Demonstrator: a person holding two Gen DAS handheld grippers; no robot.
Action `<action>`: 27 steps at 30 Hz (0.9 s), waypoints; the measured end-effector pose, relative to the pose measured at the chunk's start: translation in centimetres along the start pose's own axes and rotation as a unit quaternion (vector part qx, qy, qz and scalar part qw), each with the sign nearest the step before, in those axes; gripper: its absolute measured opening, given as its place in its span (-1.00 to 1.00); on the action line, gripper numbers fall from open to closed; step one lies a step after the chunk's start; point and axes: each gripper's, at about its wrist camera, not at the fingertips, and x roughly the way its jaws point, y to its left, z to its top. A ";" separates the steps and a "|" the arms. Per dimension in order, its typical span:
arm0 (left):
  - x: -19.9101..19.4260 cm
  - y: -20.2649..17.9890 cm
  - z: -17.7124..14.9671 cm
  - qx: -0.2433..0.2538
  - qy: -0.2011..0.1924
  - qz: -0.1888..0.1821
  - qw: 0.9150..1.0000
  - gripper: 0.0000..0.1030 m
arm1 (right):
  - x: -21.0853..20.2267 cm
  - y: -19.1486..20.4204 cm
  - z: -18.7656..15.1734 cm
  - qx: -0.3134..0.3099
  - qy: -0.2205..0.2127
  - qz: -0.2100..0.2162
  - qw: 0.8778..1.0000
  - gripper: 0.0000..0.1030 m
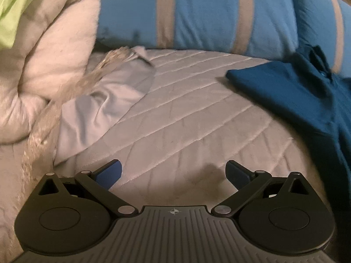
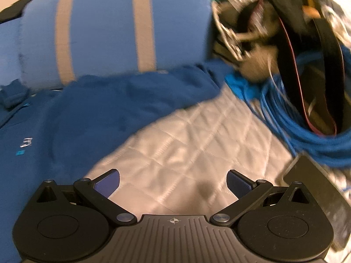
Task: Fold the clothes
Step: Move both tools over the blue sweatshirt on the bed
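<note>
A dark blue shirt (image 2: pixel 72 109) lies spread on the bed (image 2: pixel 186 144), its collar (image 2: pixel 13 95) towards the striped blue pillow (image 2: pixel 114 28) at the head. In the right wrist view it fills the left side of the picture, with a small pale logo (image 2: pixel 26 142) on its chest; one sleeve (image 2: pixel 193 81) reaches right, along the foot of the pillow. In the left wrist view the same shirt (image 1: pixel 302 92) lies at the right, its other sleeve (image 1: pixel 258 74) folded across towards the middle of the quilt.

The left hand-held gripper (image 1: pixel 174 173) hangs over bare quilt with its fingers spread wide and nothing between them, well apart from the shirt. The right hand-held gripper (image 2: pixel 173 182) is likewise released and empty over the quilt, just beside the shirt's lower edge.

To the left in the left wrist view a pale grey garment (image 1: pixel 105 100) lies crumpled, beside a bulky cream comforter (image 1: pixel 50 50) with a green cloth (image 1: pixel 19 4) on top. To the right in the right wrist view sit a coil of blue cable (image 2: pixel 307 118), a flat dark device (image 2: pixel 318 197) and a blurred heap of dark items (image 2: pixel 296 22).
</note>
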 end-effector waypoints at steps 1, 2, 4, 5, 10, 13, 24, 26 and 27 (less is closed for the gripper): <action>-0.4 -0.3 0.3 0.005 -0.004 -0.005 1.000 1.00 | -0.5 0.4 0.4 -0.008 -0.002 0.006 1.000 1.00; -0.9 -0.5 0.7 0.008 -0.009 -0.012 1.000 1.00 | -0.9 0.9 0.7 -0.015 -0.003 0.012 1.000 1.00; -1.7 -0.9 1.4 0.009 -0.021 -0.028 0.999 1.00 | -1.9 1.8 1.3 -0.028 -0.009 0.022 0.999 1.00; -2.0 -1.1 1.8 0.013 -0.025 -0.037 0.999 1.00 | -2.3 2.2 1.5 -0.032 -0.013 0.027 0.999 1.00; -3.1 -2.7 3.1 0.040 -0.037 -0.034 0.998 1.00 | -4.5 5.1 2.6 -0.057 -0.027 0.061 0.996 1.00; -4.0 -3.2 3.5 0.032 -0.045 -0.045 0.997 1.00 | -5.6 6.9 2.9 -0.066 -0.027 0.093 0.993 1.00; -10.3 -3.5 3.8 0.052 -0.084 -0.066 0.993 1.00 | -5.2 14.2 1.7 -0.133 -0.015 0.163 0.978 1.00; -11.5 -3.2 3.6 0.048 -0.093 -0.067 0.992 1.00 | -4.7 15.2 1.6 -0.141 -0.009 0.169 0.976 1.00; -12.1 -3.0 3.5 0.045 -0.097 -0.069 0.992 1.00 | -4.4 15.6 1.6 -0.145 -0.006 0.172 0.974 1.00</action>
